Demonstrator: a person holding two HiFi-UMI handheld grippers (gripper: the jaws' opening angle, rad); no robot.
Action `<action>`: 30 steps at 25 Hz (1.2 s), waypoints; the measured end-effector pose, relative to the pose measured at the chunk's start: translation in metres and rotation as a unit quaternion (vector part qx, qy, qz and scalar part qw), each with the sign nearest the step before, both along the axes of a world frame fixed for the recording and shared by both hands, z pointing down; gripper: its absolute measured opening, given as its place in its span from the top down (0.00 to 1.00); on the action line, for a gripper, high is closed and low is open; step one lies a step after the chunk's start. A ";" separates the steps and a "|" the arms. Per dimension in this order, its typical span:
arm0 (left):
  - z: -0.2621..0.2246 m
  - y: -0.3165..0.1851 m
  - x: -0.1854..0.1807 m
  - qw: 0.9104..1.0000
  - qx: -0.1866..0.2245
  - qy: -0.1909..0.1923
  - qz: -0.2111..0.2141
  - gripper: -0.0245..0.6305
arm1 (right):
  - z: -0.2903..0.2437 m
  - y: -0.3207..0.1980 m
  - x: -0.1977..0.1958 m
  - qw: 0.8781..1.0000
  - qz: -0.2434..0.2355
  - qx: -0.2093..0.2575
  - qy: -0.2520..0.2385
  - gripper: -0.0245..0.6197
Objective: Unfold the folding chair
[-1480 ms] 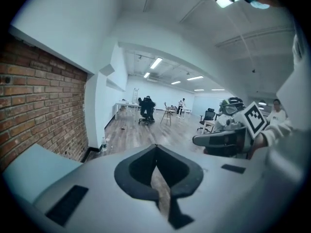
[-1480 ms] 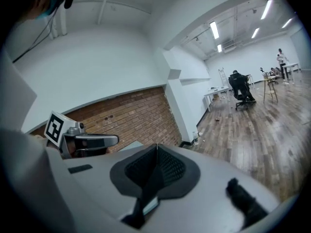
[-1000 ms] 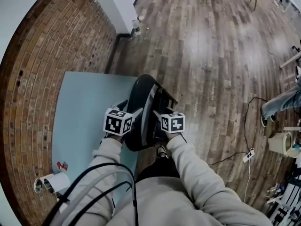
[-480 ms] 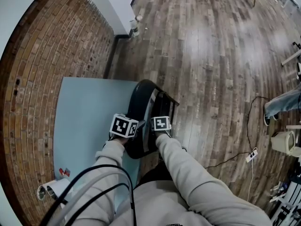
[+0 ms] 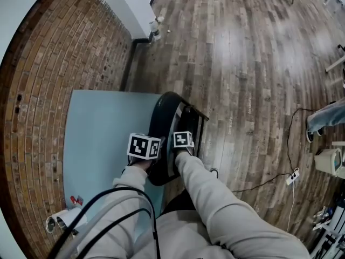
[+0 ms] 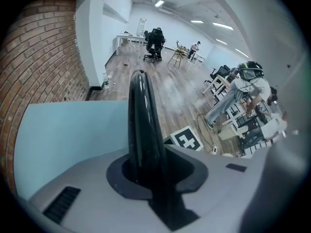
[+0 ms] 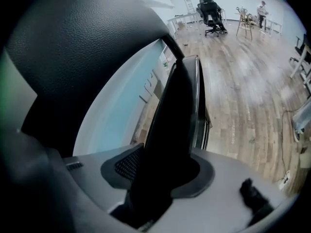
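Note:
The folded black chair (image 5: 168,124) stands upright on a light blue mat (image 5: 102,134). In the head view my left gripper (image 5: 149,155) is on its round padded backrest (image 6: 141,115) and my right gripper (image 5: 181,148) on the seat panel (image 7: 176,115) beside it. In the left gripper view the backrest's edge runs between the closing jaws of the left gripper (image 6: 146,174), and the pads press on it. The right gripper's (image 7: 160,178) jaws are closing too, with the seat panel filling the gap between them. The backrest (image 7: 82,47) looms at that view's left.
A brick wall (image 5: 54,63) runs along the left behind the mat. Wooden floor (image 5: 242,63) spreads to the right, with a cable and power strip (image 5: 294,174) and a person's leg (image 5: 326,117). A paper roll (image 5: 59,217) lies at the mat's near corner.
Both grippers have come down onto the chair's top edge, the right one farther. Their marker cubes now sit close against the backrest and seat.

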State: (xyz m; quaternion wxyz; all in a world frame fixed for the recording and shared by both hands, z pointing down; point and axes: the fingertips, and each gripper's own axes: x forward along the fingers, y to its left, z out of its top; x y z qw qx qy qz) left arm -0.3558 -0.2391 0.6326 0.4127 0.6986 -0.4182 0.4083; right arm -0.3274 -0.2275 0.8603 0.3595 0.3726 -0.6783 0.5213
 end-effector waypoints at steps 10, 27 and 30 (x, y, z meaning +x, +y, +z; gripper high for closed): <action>-0.010 0.004 0.034 0.999 -0.019 0.032 -0.016 0.85 | -0.010 0.000 0.039 1.000 0.013 -0.022 0.011 0.74; -0.017 0.024 0.160 0.997 -0.017 0.072 -0.018 0.82 | -0.018 0.030 0.166 0.997 0.038 -0.048 -0.054 0.75; -0.014 0.025 0.163 0.997 -0.018 0.069 -0.025 0.83 | -0.019 0.033 0.189 0.996 0.024 -0.048 -0.068 0.75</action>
